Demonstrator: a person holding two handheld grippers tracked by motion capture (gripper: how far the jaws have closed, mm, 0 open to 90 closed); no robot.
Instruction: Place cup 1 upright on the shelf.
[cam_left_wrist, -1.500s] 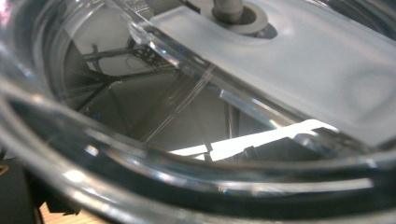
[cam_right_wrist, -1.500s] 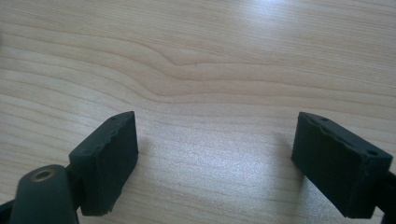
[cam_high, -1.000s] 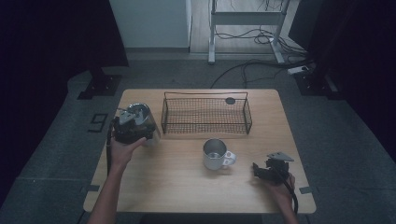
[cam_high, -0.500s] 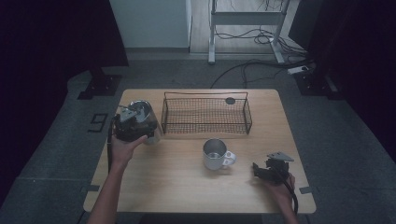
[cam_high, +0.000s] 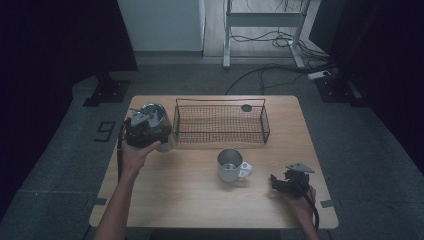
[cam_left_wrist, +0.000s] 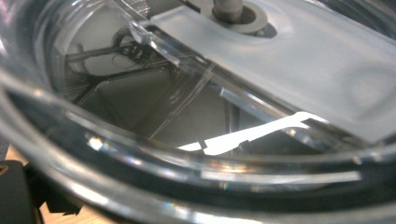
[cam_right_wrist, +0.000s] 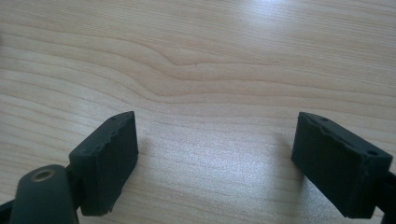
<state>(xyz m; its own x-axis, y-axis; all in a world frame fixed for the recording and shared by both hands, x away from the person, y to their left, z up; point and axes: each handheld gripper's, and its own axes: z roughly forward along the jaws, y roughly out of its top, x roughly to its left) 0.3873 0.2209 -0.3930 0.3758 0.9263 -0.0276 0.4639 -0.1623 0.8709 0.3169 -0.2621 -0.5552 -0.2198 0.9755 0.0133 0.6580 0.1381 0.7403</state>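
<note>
The left gripper (cam_high: 146, 131) holds a clear, rounded glass jar (cam_high: 156, 121) up by the wire basket's (cam_high: 220, 123) left end; its fingers are hidden, pinching the thick, glossy wall (cam_left_wrist: 140, 172). The right gripper (cam_high: 286, 181) rests on the pale wood-grain surface (cam_right_wrist: 196, 60), matte black fingers (cam_right_wrist: 109, 158) spread apart. A shiny metal mug (cam_high: 231, 165) stands between the two grippers.

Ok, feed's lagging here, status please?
Left gripper clamped on clear container beside wire basket. Right gripper open on table. Metal mug mid-table, clear of both.
</note>
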